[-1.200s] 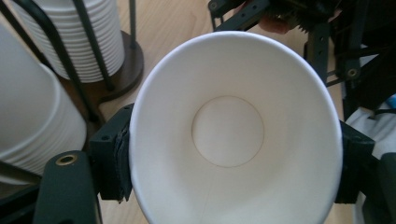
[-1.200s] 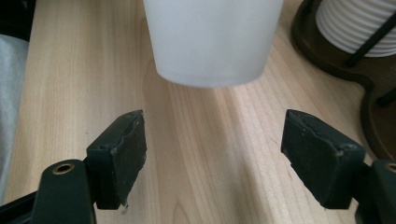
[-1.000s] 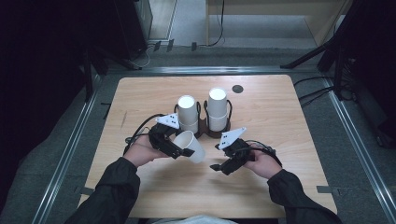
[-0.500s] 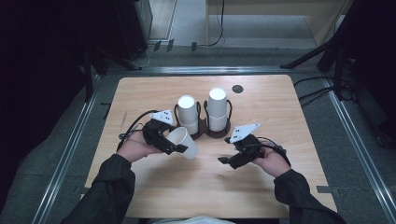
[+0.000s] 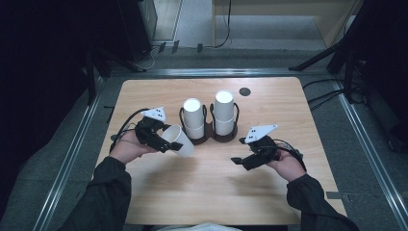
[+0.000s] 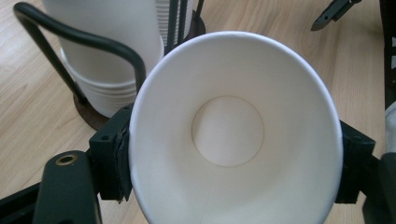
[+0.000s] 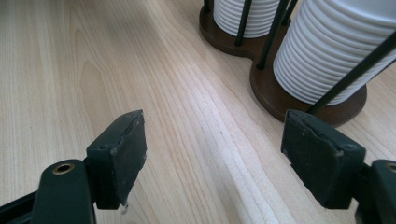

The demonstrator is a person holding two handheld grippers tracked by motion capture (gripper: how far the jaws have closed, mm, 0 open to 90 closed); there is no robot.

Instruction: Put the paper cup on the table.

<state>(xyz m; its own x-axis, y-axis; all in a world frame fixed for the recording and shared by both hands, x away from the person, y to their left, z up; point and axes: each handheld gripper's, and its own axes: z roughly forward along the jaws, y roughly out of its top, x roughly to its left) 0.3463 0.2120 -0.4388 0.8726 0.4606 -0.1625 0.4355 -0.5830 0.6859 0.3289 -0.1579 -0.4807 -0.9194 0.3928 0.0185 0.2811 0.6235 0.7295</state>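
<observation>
**One Cup Held, One Gripper Free**

Near the left side of the pale wooden desk [image 5: 288, 96], the left gripper [image 5: 166, 139] holds a white paper cup [image 5: 179, 141]. The cup lies tipped on its side, above the desk, with its mouth toward the person. It is just near of the two stacks of white paper cups [image 5: 195, 118] that stand upside down in a dark wire holder with a round brown base [image 5: 211, 137].

A paper cup like this is likely very light and soft. A hard squeeze would probably dent it. The rim looks like the best place to hold, with gentle pads on both sides, as it is held now.

To the right, the right gripper [image 5: 243, 161] has wide jaws with nothing between them.

The left gripper view looks straight into the cup and shows its round bottom and the black pads [image 6: 114, 158] pressing the rim. The right gripper view shows the ribbed cup rims up close. The high view shows both hands and the whole desk.
</observation>
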